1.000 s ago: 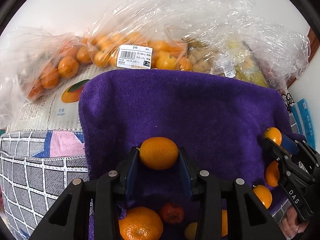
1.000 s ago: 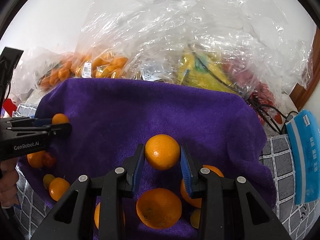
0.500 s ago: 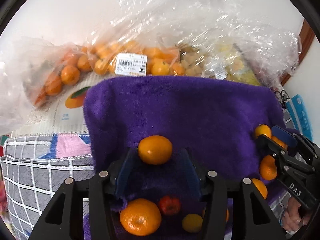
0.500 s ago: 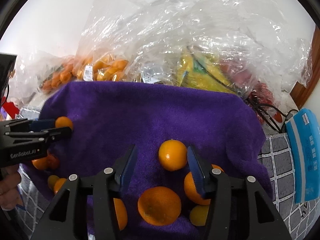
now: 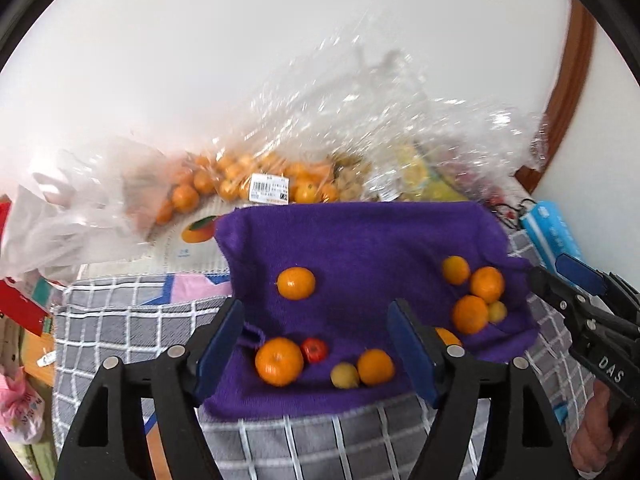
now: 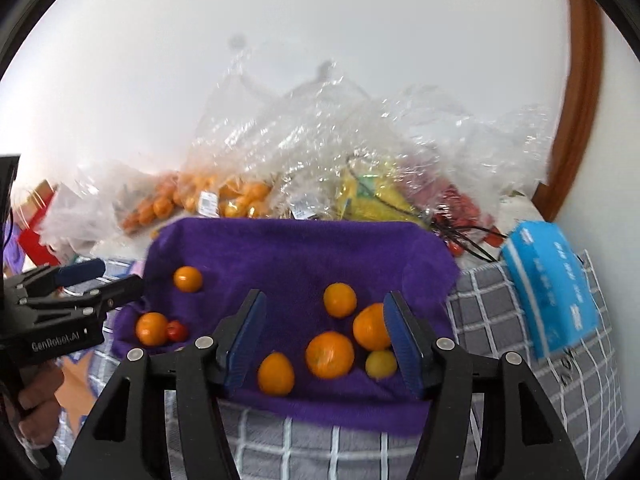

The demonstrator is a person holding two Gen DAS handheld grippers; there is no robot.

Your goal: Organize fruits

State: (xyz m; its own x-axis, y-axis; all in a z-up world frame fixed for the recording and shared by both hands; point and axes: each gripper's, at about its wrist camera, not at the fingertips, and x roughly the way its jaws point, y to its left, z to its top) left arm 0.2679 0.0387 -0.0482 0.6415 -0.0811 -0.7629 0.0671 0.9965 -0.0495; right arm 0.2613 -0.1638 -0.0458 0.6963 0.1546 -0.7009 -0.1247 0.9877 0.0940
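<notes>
Left camera first: my left gripper (image 5: pixel 318 344) is spread wide with nothing in it, jaws have just been opening. The orange (image 5: pixel 296 283) it was over sits alone on the purple towel (image 5: pixel 360 240), up past the fingertips. Closer in there's a bigger orange (image 5: pixel 279 361) touching a little tomato (image 5: pixel 314 350). My right gripper (image 5: pixel 568 280) pokes in from the right edge.

Right camera: my right gripper (image 6: pixel 324 336) is let go too, jaws just been opening, empty. Its orange (image 6: pixel 339 299) lies on the towel (image 6: pixel 300 248), with three more oranges and a yellowish fruit (image 6: pixel 381 363) bunched nearby. Bags of fruit (image 6: pixel 320 168) are piled behind the towel.
</notes>
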